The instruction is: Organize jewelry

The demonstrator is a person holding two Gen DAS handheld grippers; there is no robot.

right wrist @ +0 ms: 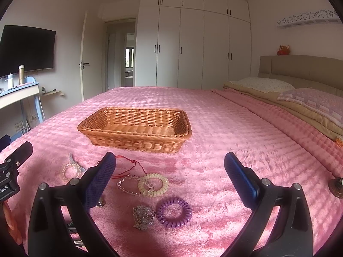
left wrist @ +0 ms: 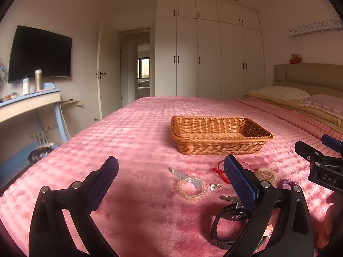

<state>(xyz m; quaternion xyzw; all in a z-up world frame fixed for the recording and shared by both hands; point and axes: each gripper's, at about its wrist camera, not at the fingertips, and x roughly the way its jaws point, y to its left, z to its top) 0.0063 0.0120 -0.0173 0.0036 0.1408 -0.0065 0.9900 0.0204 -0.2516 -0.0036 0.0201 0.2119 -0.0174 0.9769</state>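
Observation:
A brown wicker basket (left wrist: 218,135) (right wrist: 137,128) sits empty on the pink bed. Jewelry lies in front of it: a clear bead bracelet (left wrist: 192,187) (right wrist: 69,171), a red cord (left wrist: 220,172) (right wrist: 130,167), a cream coil hair tie (right wrist: 153,184) (left wrist: 265,174), a purple coil tie (right wrist: 173,212) (left wrist: 288,183), a crystal brooch (right wrist: 143,216), a thin chain bracelet (right wrist: 126,185), a small silver charm (left wrist: 215,186), a black watch (left wrist: 227,220) and keys (left wrist: 228,198). My left gripper (left wrist: 171,167) is open above the bracelet. My right gripper (right wrist: 170,162) is open above the hair ties.
A pink plush blanket (right wrist: 225,128) covers the bed; pillows (right wrist: 263,84) and headboard are at the right. A desk (left wrist: 27,105) with bottles and a wall TV stand left. White wardrobes (left wrist: 208,53) and a door are behind. A small brown object (right wrist: 336,187) lies at the right edge.

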